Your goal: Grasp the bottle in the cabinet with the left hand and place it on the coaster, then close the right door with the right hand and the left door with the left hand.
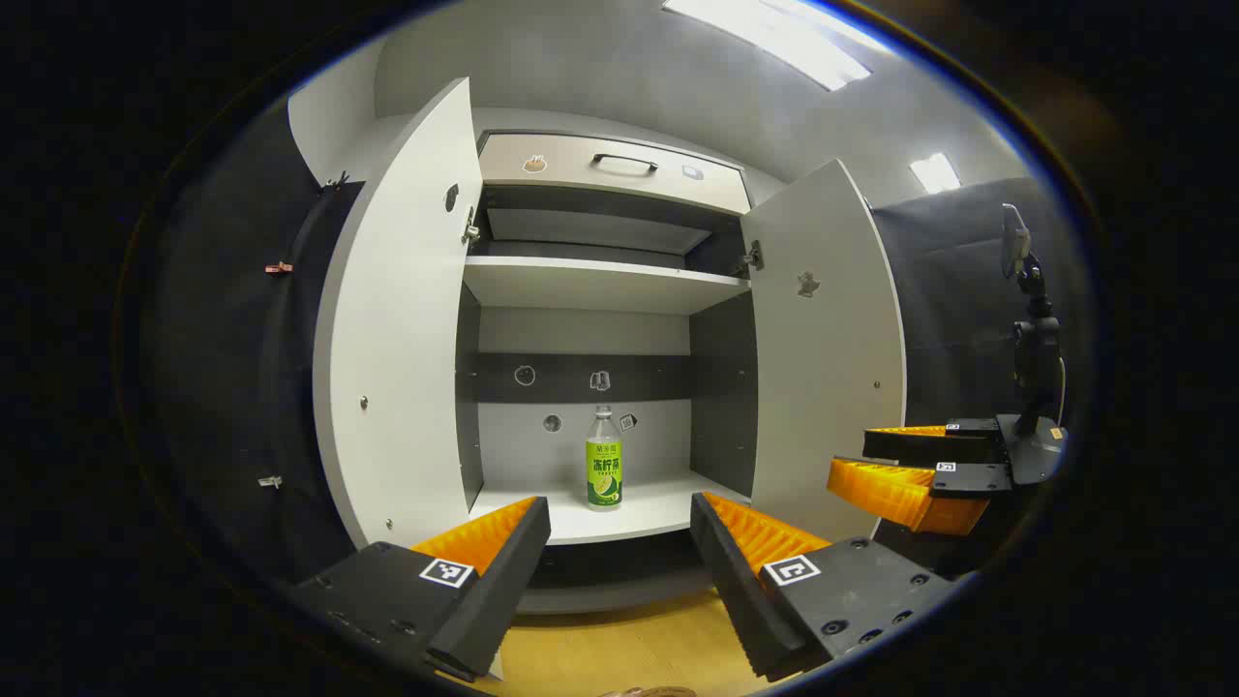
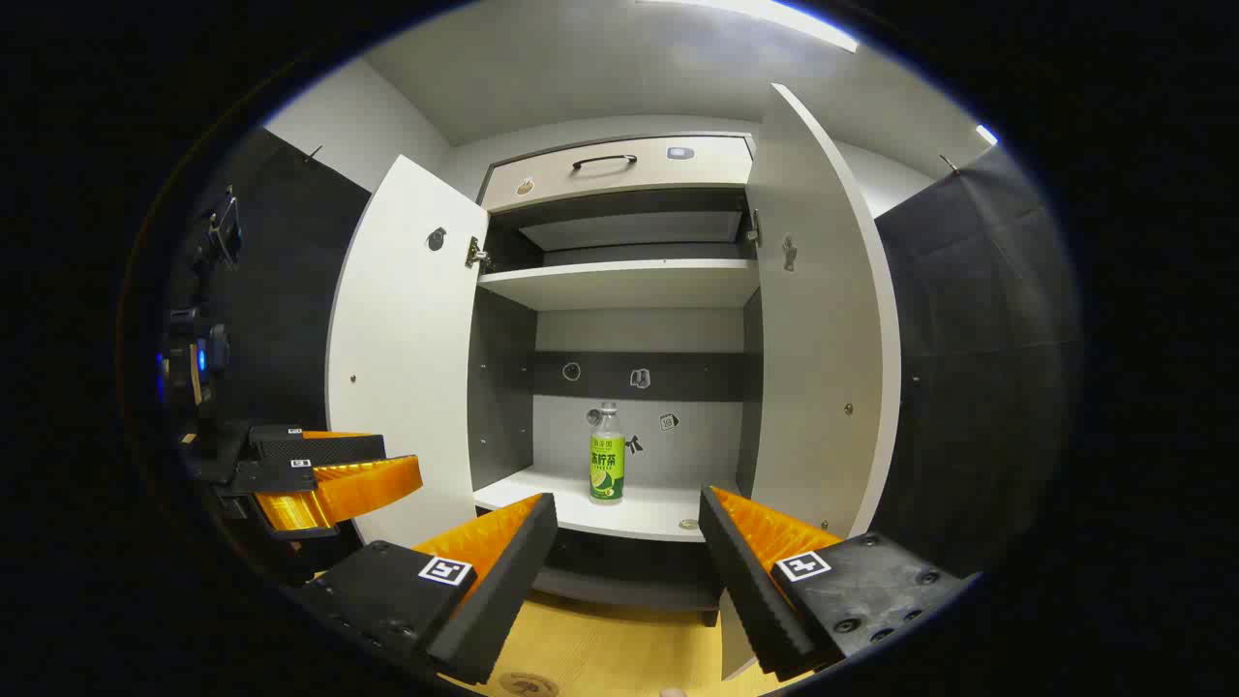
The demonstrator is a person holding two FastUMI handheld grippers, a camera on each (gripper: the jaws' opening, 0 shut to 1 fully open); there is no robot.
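Note:
A clear bottle [image 1: 603,460] with a green label stands upright on the lower shelf of the open white cabinet [image 1: 590,286]; the right gripper view has the bottle [image 2: 607,455] there too. My left gripper [image 1: 619,552] is open, well short of the shelf and aimed at the bottle. My right gripper [image 2: 629,552] is open as well, also in front of the cabinet. Both doors stand wide open: the left door [image 1: 397,329] and the right door [image 1: 828,358]. A round coaster-like disc [image 2: 528,683] peeks in at the bottom edge on the wooden table [image 2: 619,649].
Above the shelves is a drawer [image 1: 610,169] with a dark handle. A camera on a stand [image 1: 1031,339] rises at the right. The right gripper [image 1: 905,474] shows beside the right door, the left gripper [image 2: 329,474] beside the left door [image 2: 407,358]. A small round item [image 2: 688,524] lies on the shelf edge.

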